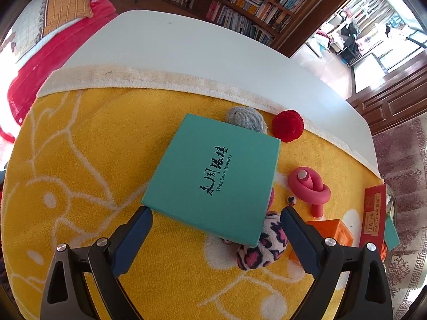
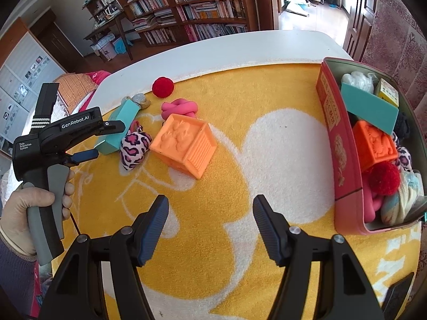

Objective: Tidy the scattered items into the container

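A teal jewellery box lies on the yellow towel, tilted over a leopard-print pouch. My left gripper is open, its fingers on either side of the box's near edge, not touching it. Behind the box lie a grey sock ball and a red pompom; to the right lie a pink knotted toy and an orange block. My right gripper is open and empty over the towel. The red tin container at the right holds several items. The teal box also shows in the right wrist view.
The yellow towel covers the near part of a white table. A bookshelf stands behind the table. A bed with a red blanket is at the left. A patterned carpet lies at the right.
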